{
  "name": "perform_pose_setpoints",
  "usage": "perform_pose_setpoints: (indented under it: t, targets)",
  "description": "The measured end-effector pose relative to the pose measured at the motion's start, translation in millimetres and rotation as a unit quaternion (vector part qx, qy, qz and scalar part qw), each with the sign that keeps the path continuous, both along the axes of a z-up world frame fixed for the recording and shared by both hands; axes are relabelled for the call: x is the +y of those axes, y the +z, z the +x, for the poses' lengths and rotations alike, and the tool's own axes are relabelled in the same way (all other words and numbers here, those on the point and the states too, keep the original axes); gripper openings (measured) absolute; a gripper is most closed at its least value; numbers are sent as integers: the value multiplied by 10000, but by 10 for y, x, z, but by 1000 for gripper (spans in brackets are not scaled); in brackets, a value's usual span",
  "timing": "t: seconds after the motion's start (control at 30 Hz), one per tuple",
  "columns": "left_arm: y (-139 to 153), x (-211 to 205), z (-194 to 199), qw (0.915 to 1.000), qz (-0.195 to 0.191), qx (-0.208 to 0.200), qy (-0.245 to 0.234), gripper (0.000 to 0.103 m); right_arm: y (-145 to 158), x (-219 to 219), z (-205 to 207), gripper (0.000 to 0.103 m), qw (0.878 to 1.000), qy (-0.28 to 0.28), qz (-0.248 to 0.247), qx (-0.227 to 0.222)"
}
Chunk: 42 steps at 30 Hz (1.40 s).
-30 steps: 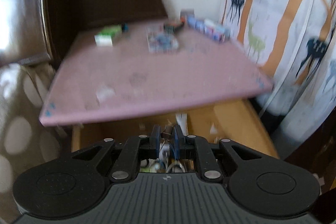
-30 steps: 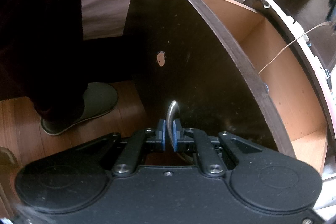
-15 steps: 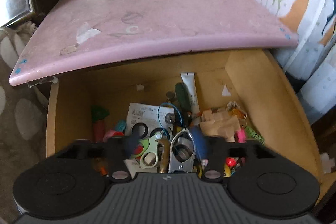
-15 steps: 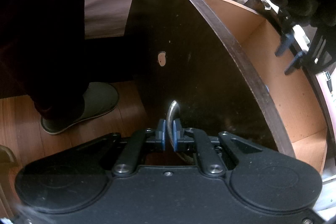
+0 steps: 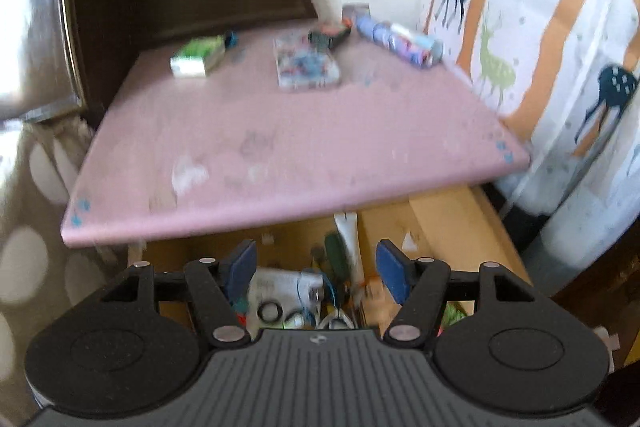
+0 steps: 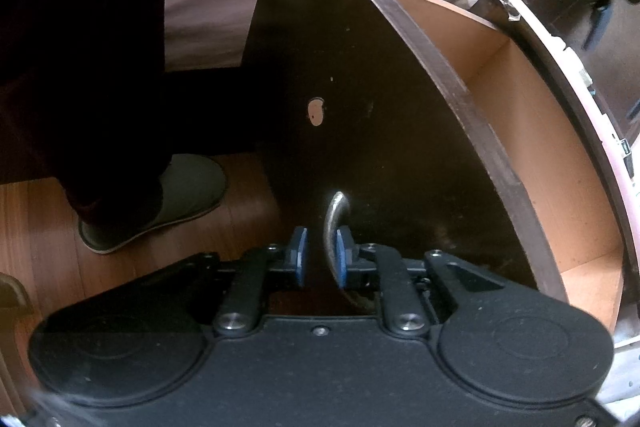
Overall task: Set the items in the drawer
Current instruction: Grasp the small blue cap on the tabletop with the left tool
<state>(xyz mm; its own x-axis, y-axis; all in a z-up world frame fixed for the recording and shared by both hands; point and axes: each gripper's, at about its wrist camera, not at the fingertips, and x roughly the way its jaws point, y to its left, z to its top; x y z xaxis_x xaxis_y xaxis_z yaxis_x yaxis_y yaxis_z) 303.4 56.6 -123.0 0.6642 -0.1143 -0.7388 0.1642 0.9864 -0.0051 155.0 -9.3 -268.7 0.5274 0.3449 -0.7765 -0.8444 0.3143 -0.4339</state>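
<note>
Blurring drawer (image 5: 448,223) contents | left tongs (image 5: 316,269) apart | handle (image 6: 334,223) seemingly unclamped

A pink tabletop (image 5: 296,147) carries clutter along its far edge – a green-and-white box (image 5: 197,61) at far left, a clear patterned case (image 5: 306,69) in the middle. A patterned tube (image 5: 400,42) lies at far right, a small dark item (image 5: 329,34) between it and the case

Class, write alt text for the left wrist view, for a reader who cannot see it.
The open left gripper hovers over a cluttered open drawer. Beyond it lies a pink tabletop holding a green box, and a deer-print curtain hangs on the right.
</note>
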Motion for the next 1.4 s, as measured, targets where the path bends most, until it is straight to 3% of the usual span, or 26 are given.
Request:
perform_pose_setpoints:
  t: [0.43, 0.7, 0.87, 1.13, 1.4]
  targets:
    - [252, -19, 925, 9976, 354, -593, -29, 64, -11, -29, -8, 13, 9999, 0, 122, 2]
    - [310, 146, 1664, 9951, 517, -838, -21, 46, -22, -43, -40, 17, 9996, -68, 269, -1]
    - [221, 216, 2233, 9948, 619, -780, -203, 44, -29, -30, -55, 19, 9998, 8, 212, -18]
    - [1, 250, 2912, 9904, 1135, -595, -510, 44, -60, -12, -105, 23, 9994, 301, -23, -161]
    - [-139, 369, 3319, 9918, 1020, -310, -701, 44, -53, -10, -103, 24, 9994, 319, 10, -161]
